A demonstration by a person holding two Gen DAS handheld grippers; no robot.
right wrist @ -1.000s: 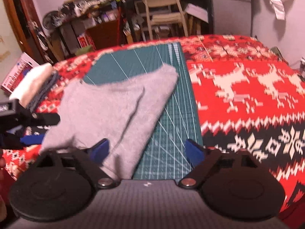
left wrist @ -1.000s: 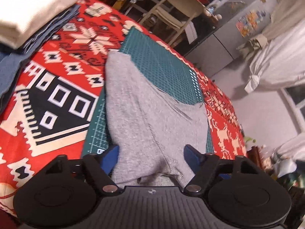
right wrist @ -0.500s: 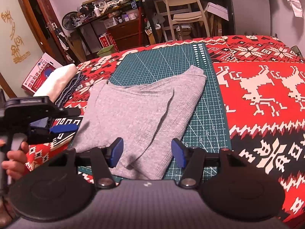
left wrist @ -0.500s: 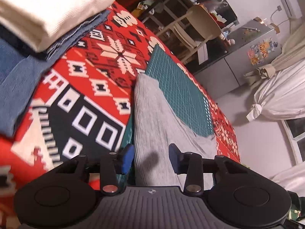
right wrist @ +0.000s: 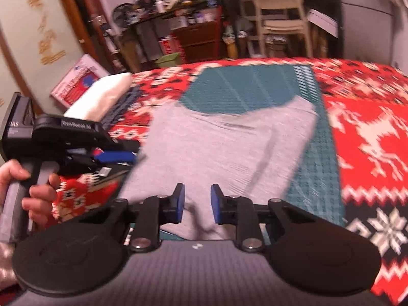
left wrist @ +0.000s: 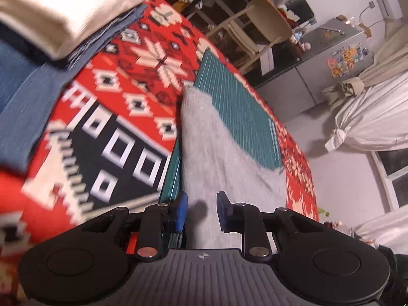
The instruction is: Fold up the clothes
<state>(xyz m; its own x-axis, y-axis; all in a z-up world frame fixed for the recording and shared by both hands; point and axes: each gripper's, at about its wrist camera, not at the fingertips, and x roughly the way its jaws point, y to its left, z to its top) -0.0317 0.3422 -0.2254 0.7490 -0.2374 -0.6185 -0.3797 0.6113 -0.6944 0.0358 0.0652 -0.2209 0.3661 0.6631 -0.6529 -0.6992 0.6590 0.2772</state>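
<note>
A plain grey garment (right wrist: pixel 229 148) lies flat in front of me, folded over on itself with a soft crease running through it. It covers the near part of a green cutting mat (right wrist: pixel 255 84), its near edge bunching slightly towards me.

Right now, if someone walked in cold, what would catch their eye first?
Probably the loud red patterned blanket covering the whole surface. On it lies a green cutting mat with a grey garment spread across its near half. At the blanket's left edge sits a stack of folded clothes, cream on top.
</note>
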